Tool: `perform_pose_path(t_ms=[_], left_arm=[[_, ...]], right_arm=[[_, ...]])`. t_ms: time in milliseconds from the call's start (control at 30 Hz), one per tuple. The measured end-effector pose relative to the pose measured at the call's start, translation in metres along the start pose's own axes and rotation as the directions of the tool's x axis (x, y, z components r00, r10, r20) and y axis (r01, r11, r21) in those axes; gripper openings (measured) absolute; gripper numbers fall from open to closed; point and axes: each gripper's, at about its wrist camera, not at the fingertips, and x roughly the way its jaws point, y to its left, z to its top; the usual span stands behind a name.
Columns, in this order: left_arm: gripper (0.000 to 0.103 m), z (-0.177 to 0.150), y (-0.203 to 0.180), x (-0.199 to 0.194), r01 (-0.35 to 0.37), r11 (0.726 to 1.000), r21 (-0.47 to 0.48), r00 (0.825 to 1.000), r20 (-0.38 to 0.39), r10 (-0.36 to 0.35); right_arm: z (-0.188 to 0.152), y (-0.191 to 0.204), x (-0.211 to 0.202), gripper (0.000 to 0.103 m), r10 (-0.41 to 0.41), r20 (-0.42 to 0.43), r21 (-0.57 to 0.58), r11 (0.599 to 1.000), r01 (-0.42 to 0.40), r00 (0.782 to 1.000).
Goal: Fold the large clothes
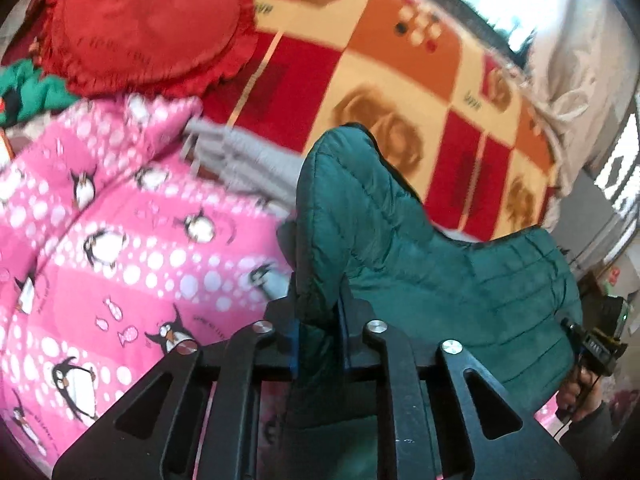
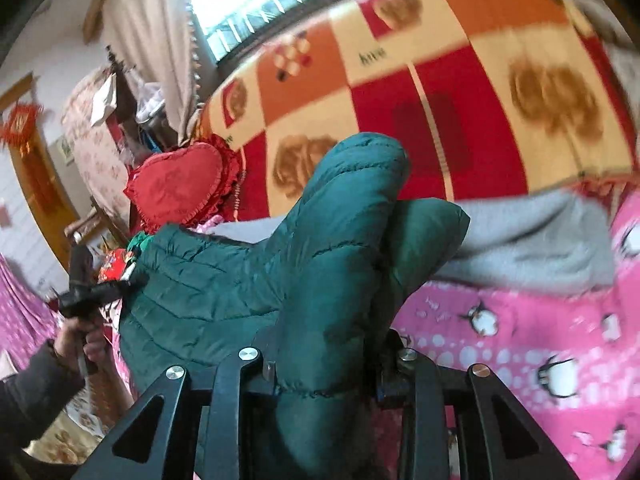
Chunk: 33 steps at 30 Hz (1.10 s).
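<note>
A dark green quilted jacket (image 1: pixel 420 264) hangs between my two grippers above the bed. My left gripper (image 1: pixel 320 300) is shut on a bunched edge of it, and the cloth rises in a hump past the fingers. In the right wrist view the same jacket (image 2: pixel 248 280) fills the middle, and my right gripper (image 2: pixel 332 356) is shut on a thick fold of it, the padding bulging between the jaws. The other gripper's handle and the hand holding it show at the far edge of each view, in the left wrist view (image 1: pixel 588 344) and in the right wrist view (image 2: pixel 80 292).
A pink penguin-print blanket (image 1: pixel 120 240) lies under the jacket. A grey folded garment (image 2: pixel 540 240) rests on it. Behind is a red, orange and cream checked bedspread (image 1: pixel 380 60), a red heart-shaped cushion (image 1: pixel 148 24), and a window with curtains (image 2: pixel 160 20).
</note>
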Motion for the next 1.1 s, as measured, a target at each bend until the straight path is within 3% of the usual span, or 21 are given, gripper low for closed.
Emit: perform_pose_path(t_ms=[133,267,400,500,567,633,733,833,900,933,967,1033,1100], left_arm=[[0.011,0.008,-0.027,-0.031,0.053,0.997,0.054,0.998,0.028,-0.055],[0.011,0.0,-0.037,-0.035,0.076,0.994,0.077,0.997,0.008,-0.077],[0.01,-0.02,-0.04,-0.012,0.059,0.995,0.078,0.997,-0.047,-0.056],[0.014,-0.027,-0.04,0.023,0.006,0.995,0.098,0.995,-0.104,0.004],[0.026,-0.03,-0.032,0.05,0.001,0.996,0.087,0.982,-0.188,0.016],[0.031,-0.031,-0.027,0.061,-0.005,0.996,0.093,0.97,-0.242,0.027],[0.033,-0.024,-0.024,0.046,0.032,0.995,0.098,0.977,-0.214,-0.01],[0.036,-0.001,-0.014,0.024,0.035,0.999,0.034,0.991,-0.132,-0.031],[0.046,0.015,-0.008,0.012,0.029,0.999,-0.02,0.998,-0.047,-0.03],[0.057,0.02,-0.009,0.009,0.028,0.999,-0.038,1.0,-0.007,-0.028],[0.059,0.024,-0.013,0.01,0.029,0.999,-0.033,0.999,0.014,-0.029],[0.059,0.027,-0.028,0.025,0.029,0.999,0.014,1.0,0.005,-0.029],[0.059,0.026,-0.041,0.048,0.019,0.998,0.057,0.999,-0.027,-0.018]], right_arm=[[-0.004,0.015,-0.036,0.029,-0.027,0.014,0.004,1.0,0.027,1.0],[-0.025,0.008,-0.058,0.029,-0.045,0.025,0.044,0.998,0.043,0.999],[-0.043,-0.023,-0.042,0.03,-0.058,-0.05,0.123,0.99,0.064,0.997],[-0.057,-0.053,-0.025,0.037,-0.092,-0.115,0.187,0.976,0.113,0.989],[-0.067,-0.077,-0.017,0.049,-0.08,-0.155,0.291,0.949,0.123,0.985],[-0.073,-0.091,-0.018,0.051,-0.043,-0.176,0.394,0.912,0.11,0.983],[-0.067,-0.097,-0.041,0.052,-0.042,-0.126,0.449,0.889,0.095,0.991],[-0.052,-0.103,-0.078,0.055,-0.119,-0.021,0.518,0.848,0.112,0.993],[-0.031,-0.089,-0.088,0.055,-0.232,-0.006,0.471,0.857,0.208,0.973],[-0.017,-0.07,-0.083,0.055,-0.263,-0.021,0.396,0.884,0.25,0.964],[-0.005,-0.047,-0.07,0.055,-0.264,-0.04,0.308,0.914,0.264,0.964],[0.007,-0.012,-0.039,0.055,-0.26,-0.078,0.162,0.949,0.269,0.962],[0.011,0.007,-0.003,0.055,-0.293,-0.103,0.067,0.951,0.301,0.951]])
